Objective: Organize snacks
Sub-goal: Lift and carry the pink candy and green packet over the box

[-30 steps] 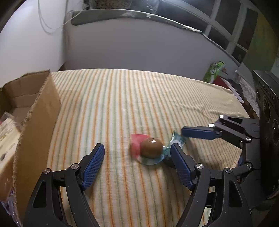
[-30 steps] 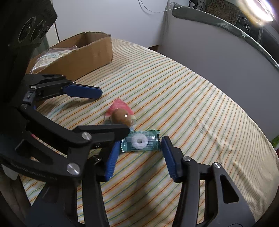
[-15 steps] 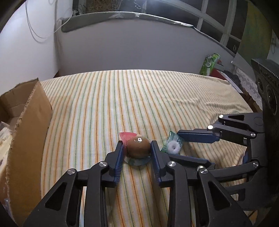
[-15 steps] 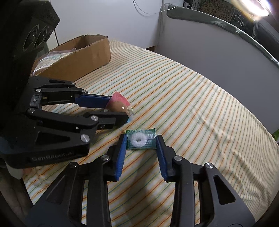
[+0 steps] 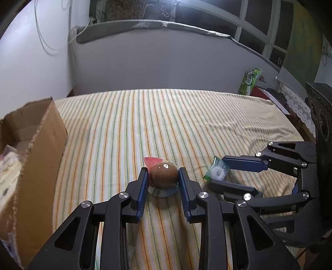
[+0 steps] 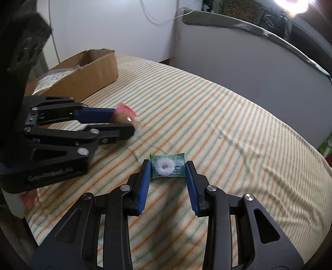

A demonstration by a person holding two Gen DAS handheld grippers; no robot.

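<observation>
Snacks sat squeezed between both sets of jaws, the brown egg (image 5: 164, 174) in the left gripper (image 5: 164, 176) and the mint packet (image 6: 167, 166) in the right gripper (image 6: 168, 169), probably to go into the cardboard box (image 6: 83, 76).

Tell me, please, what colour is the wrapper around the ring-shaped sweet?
Green wrapper, with a white ring; clearest in the right wrist view.

Soft, even daylight fills both views, brightest on the pale wall (image 5: 25, 68) at ten o'clock. A lamp flare (image 6: 294, 5) burns white at one o'clock in the right wrist view. Fisheye bending curves the striped bedspread (image 5: 166, 128) and darkens every corner. The cardboard box (image 5: 33, 149) at nine o'clock is smeared with blur; shadows stay faint.
</observation>
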